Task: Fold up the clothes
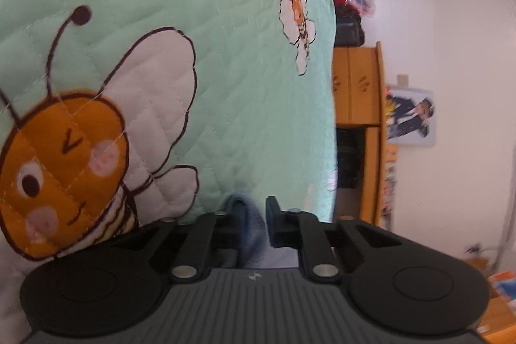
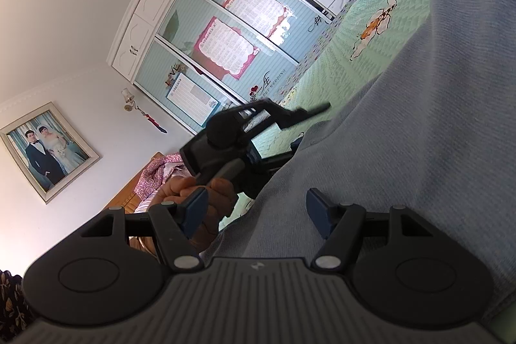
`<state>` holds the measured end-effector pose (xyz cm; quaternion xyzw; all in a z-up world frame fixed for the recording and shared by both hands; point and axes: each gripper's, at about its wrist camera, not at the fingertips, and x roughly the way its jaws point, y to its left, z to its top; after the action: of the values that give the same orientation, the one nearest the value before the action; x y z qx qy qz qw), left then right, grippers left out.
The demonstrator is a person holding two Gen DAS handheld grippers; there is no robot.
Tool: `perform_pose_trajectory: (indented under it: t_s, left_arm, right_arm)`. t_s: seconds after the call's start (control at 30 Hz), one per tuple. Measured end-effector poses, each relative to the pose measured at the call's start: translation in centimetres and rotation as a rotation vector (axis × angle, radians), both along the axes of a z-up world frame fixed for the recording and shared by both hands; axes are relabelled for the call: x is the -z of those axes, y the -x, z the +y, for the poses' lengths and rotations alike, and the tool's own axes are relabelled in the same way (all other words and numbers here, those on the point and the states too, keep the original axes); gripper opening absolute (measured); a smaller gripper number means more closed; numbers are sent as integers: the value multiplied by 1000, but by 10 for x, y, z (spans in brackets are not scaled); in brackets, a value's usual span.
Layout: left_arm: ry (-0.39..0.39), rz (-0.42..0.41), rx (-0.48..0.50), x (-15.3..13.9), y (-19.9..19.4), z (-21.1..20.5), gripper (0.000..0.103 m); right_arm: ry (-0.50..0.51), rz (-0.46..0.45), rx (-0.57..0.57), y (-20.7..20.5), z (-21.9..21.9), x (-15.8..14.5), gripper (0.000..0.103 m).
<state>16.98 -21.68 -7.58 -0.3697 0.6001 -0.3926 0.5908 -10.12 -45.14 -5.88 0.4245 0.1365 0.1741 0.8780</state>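
Down at the bed's edge, the left gripper [image 1: 250, 223] is clamped on a bunched fold of the blue-grey garment [image 1: 248, 224], which sticks up between its pads over the mint-green quilt [image 1: 251, 105] printed with cartoon bees [image 1: 61, 163]. Meanwhile the right gripper [image 2: 258, 213] stands with its jaws wide apart and nothing pressed between them; one blue pad lies against the garment [image 2: 419, 134], which spreads broadly over the quilt [image 2: 361, 60] on the bed. A hand [image 2: 200, 182] holds the left gripper [image 2: 290, 131] at the cloth's near edge.
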Motion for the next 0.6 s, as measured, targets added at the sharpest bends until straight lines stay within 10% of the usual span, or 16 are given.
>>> perform_pose_trajectory:
  t_s: [0.33,0.6]
  left_arm:
    - [-48,-48,48,-9,-5,-22,8]
    - [-32,-70,118,-4,-13,-29,8]
  right_arm:
    - [29,29,-9,-4,3,-9,68]
    - [253,-1,-116,-25,6,-72,69]
